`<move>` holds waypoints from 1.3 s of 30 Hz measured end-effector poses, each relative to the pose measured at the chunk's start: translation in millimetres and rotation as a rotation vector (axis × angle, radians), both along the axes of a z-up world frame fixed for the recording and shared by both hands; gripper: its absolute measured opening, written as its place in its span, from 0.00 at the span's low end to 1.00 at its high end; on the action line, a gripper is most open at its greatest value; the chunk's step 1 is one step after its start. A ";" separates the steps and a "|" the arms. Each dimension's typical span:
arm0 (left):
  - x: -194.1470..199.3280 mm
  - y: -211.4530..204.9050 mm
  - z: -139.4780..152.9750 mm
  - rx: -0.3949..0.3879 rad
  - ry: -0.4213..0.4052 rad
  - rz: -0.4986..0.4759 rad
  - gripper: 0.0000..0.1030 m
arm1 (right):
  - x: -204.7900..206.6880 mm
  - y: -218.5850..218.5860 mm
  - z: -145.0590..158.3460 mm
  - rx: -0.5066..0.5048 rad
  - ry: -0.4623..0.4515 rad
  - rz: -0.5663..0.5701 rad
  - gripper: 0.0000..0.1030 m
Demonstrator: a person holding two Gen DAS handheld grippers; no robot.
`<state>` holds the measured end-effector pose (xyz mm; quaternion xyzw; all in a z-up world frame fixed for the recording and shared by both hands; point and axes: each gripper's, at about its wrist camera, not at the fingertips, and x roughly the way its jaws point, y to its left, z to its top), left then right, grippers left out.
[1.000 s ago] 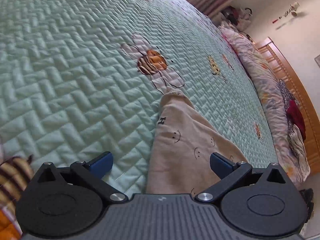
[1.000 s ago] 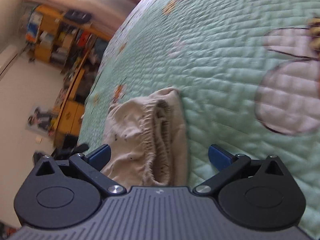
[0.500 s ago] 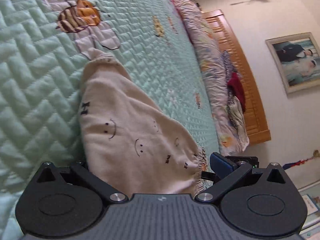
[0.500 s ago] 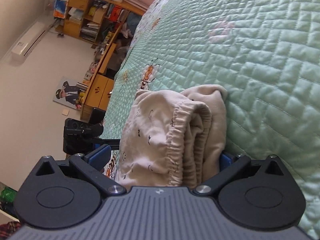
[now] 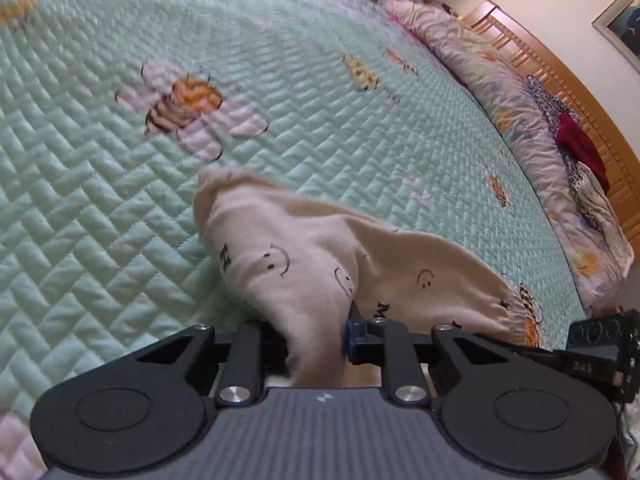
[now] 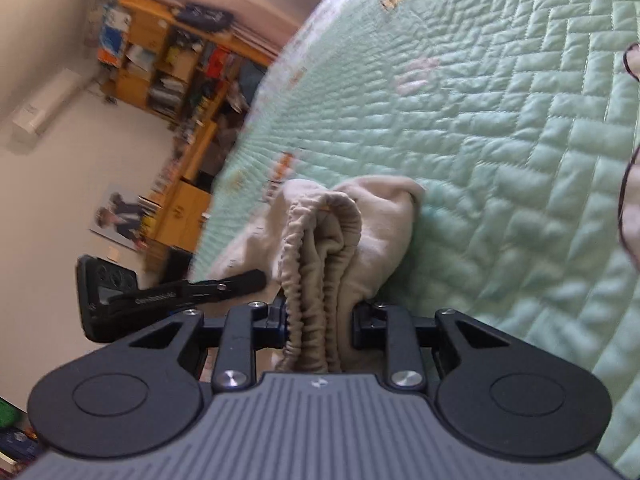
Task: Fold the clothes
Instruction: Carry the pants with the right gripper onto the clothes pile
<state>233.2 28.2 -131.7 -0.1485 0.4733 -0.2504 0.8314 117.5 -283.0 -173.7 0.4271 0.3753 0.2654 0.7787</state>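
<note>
One garment [image 5: 320,256] in two tongs

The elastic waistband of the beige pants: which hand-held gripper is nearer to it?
Right. The right hand-held gripper is clamped on the waistband; the left hand-held gripper grips the beige pants at plain fabric.

The left gripper [image 5: 316,340] and right gripper [image 6: 320,326], wide open before, have just been closed on the soft beige smiley-face trousers [image 5: 320,264], which are lifted.
</note>
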 end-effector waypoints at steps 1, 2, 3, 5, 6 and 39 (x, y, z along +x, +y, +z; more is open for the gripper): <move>-8.6 -4.8 11.2 -0.009 -0.022 -0.006 0.20 | -6.0 -0.9 3.2 0.026 -0.012 -0.007 0.28; -17.5 -11.8 23.0 -0.019 -0.042 -0.018 0.20 | -13.7 -5.0 7.2 0.060 -0.023 -0.018 0.28; -26.4 -19.6 35.0 -0.029 -0.062 -0.033 0.20 | -22.2 -10.7 11.6 0.096 -0.034 -0.030 0.28; -42.6 -41.4 58.8 -0.040 -0.099 -0.076 0.20 | -43.6 -29.1 23.0 0.168 -0.064 -0.060 0.28; -50.5 -53.2 70.0 -0.050 -0.113 -0.103 0.20 | -56.6 -40.8 31.1 0.191 -0.084 -0.079 0.28; -333.4 -677.5 94.5 -0.195 -0.175 -1.030 0.52 | -563.5 -423.1 79.8 -0.335 -0.122 -1.562 0.37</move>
